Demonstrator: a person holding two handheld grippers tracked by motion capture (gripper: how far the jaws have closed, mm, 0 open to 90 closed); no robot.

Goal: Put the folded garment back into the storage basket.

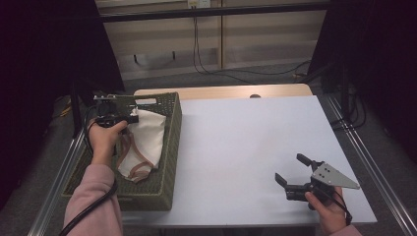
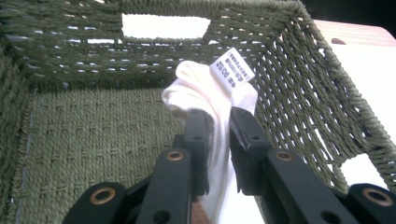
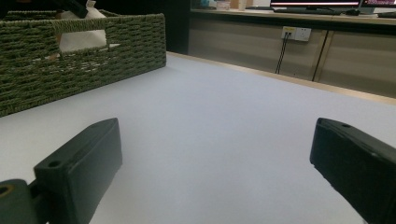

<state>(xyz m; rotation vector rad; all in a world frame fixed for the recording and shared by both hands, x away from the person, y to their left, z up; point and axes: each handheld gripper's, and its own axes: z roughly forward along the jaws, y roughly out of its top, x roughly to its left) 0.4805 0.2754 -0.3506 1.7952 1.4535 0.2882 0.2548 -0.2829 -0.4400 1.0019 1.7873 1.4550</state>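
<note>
A: Start with the biggest thing. The table (image 1: 255,147) has a pale top, and most of it is bare, from the basket's right wall across to the right edge. A strip of wood shows along its far edge.

B: And the basket (image 1: 169,147)?

A: Green, woven, rectangular, set at the table's left edge, with its near corner close to the front edge. It has a handle slot in the far wall. One thing lies in it: a cream cloth (image 1: 143,140) with tan trim, heaped against the right wall and reaching up toward the rim. The floor of the basket to the left of the cloth is bare weave.

B: Who has the cloth?

A: The left gripper (image 2: 218,126). It is inside the basket at the far end, and its jaws are clamped on a bunched fold of the cloth, with fabric squeezed between the pads. A white label (image 2: 232,66) stands up just above the jaws.

B: The other one?

A: The right gripper (image 1: 291,171) rests low near the table's front right corner, well apart from the basket. Its jaws stand wide apart with nothing between them, and open tabletop lies ahead of them.
</note>
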